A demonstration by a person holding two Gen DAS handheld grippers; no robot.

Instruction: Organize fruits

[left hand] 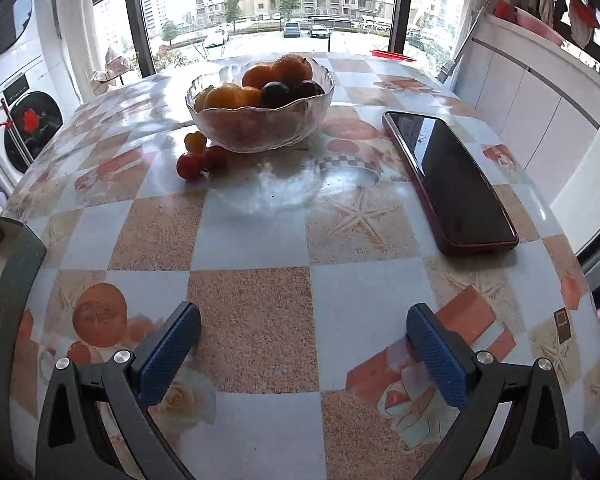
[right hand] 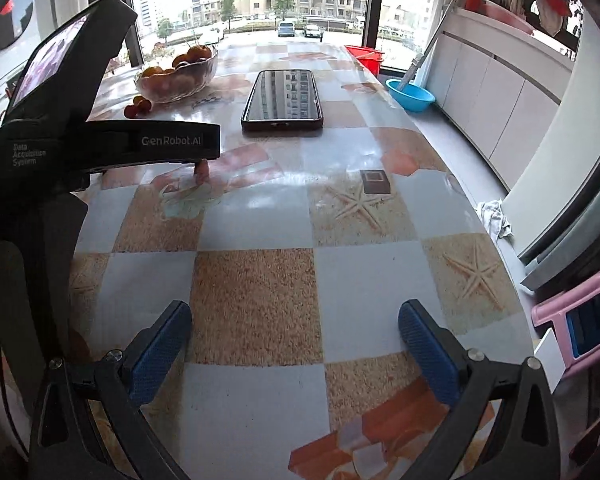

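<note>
A clear glass bowl (left hand: pixel 260 128) stands at the far middle of the table, filled with oranges (left hand: pixel 228 97) and dark plums (left hand: pixel 276 94). Three small red and yellow tomatoes (left hand: pixel 198 156) lie on the tablecloth just left of the bowl. My left gripper (left hand: pixel 302 328) is open and empty, low over the near table, well short of the bowl. My right gripper (right hand: pixel 294 326) is open and empty too. In the right wrist view the bowl (right hand: pixel 178 78) and the small tomatoes (right hand: pixel 138 106) are far left, partly behind the left gripper's body (right hand: pixel 60 140).
A black phone in a dark red case (left hand: pixel 448 176) lies face up right of the bowl; it also shows in the right wrist view (right hand: pixel 284 100). The table's right edge drops to the floor with a blue basin (right hand: pixel 410 94), a red bucket (right hand: pixel 364 56) and white cabinets (right hand: pixel 496 100).
</note>
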